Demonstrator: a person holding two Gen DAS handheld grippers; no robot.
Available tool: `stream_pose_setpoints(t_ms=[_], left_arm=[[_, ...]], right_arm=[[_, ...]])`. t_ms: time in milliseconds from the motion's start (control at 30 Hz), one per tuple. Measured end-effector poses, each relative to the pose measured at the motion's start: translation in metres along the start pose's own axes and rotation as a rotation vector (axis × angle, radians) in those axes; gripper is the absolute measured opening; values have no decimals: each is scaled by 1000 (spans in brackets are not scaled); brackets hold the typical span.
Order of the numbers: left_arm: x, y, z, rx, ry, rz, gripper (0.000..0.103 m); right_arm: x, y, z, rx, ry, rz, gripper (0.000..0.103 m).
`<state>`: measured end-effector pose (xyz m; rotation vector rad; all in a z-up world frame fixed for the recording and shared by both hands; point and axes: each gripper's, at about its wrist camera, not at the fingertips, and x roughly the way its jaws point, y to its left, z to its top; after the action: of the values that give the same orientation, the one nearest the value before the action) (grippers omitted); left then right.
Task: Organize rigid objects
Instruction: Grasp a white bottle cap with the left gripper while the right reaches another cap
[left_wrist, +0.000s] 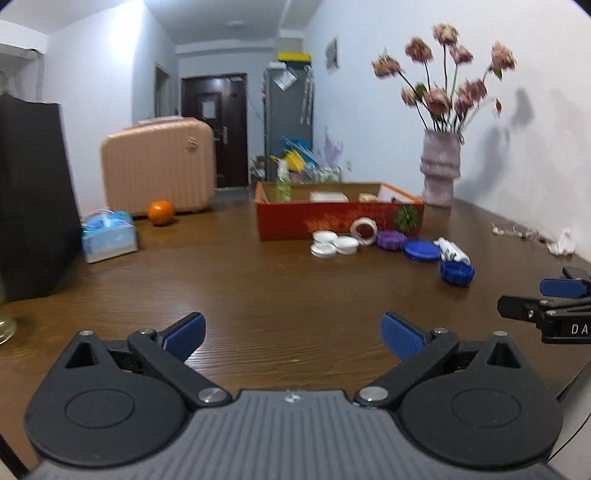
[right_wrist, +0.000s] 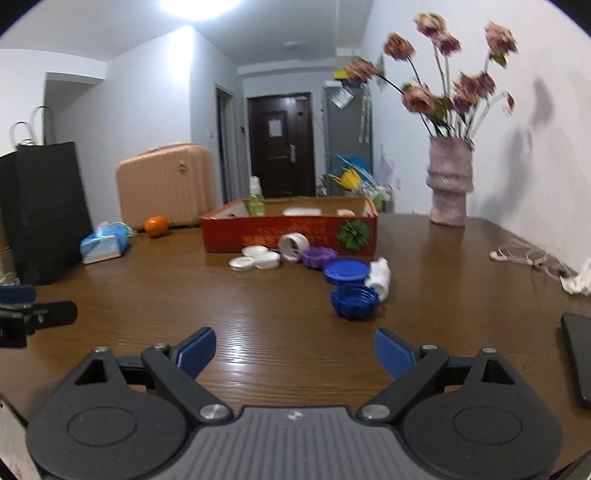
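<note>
A red cardboard box (left_wrist: 288, 221) (right_wrist: 258, 230) stands mid-table, holding a green spray bottle (left_wrist: 283, 184) (right_wrist: 255, 201) and pale items. In front of it lie several loose pieces: white lids (left_wrist: 334, 244) (right_wrist: 255, 258), a tape roll (left_wrist: 364, 229) (right_wrist: 293, 245), a purple lid (left_wrist: 390, 240) (right_wrist: 319, 256), a flat blue lid (left_wrist: 422, 250) (right_wrist: 346, 271), a ribbed blue cap (left_wrist: 457, 273) (right_wrist: 354, 300) and a white tube (left_wrist: 452, 253) (right_wrist: 379, 277). My left gripper (left_wrist: 293, 338) is open over bare wood, nothing between its fingers. My right gripper (right_wrist: 294, 354) is open too, short of the ribbed cap.
A vase of dried flowers (left_wrist: 441, 166) (right_wrist: 450, 181) stands at the back right by the wall. A white cable (right_wrist: 532, 258) and a dark phone (right_wrist: 578, 362) lie right. A tissue pack (left_wrist: 109, 236), an orange (left_wrist: 160, 212), a pink suitcase (left_wrist: 159, 164) and a black bag (left_wrist: 33, 199) are on the left.
</note>
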<state>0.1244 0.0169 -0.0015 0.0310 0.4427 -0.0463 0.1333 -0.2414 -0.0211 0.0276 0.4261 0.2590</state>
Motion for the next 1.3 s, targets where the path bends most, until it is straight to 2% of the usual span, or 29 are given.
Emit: stream_pose_setpoints(t_ms=[133,267,367,433,500,567,633,733,800,833,867,1000,1033,1133,1233,1300], left_arm=[[41,-8,13,21,44,3,103],[98,-12,37,58,68,-51,102],[151,-12,57,83,90,-127,94],[189,-10,70,66,150,-135,81],[219,-10,79,78,169,-161,75],[243,-15,84,110,188,-132,68],[266,-17,87,132,211,-165,65],[287,-18,88,149,235,-200,58],[294,-15,87,151,239,-240,45],[295,-14,87,150,234,-249,42],[294,-14,88,155,228,-249,41],[284,-10,84,158,240,-254,40],[278,-8,84,160,241,-250,40],[246,0,78,137,238,-242,40],[200,3,63,146,216,-233,40],[170,1,46,142,219,-252,40]], right_arm=[[25,-17,6,28,48,-15,90],[58,-27,27,21,67,-2,82],[96,-26,49,2,80,55,74],[123,-23,65,-8,89,83,68],[150,-20,80,-17,93,103,45],[176,-17,91,-13,116,123,36],[208,-17,102,21,161,146,36],[248,-15,110,51,204,155,28],[268,-10,111,50,225,153,25],[277,-7,111,43,237,145,24],[286,-4,111,37,245,134,23],[316,2,106,29,299,96,6],[319,4,104,25,300,98,6],[310,11,102,-31,298,96,4],[280,14,94,-80,307,130,4],[251,15,82,-105,318,155,4]])
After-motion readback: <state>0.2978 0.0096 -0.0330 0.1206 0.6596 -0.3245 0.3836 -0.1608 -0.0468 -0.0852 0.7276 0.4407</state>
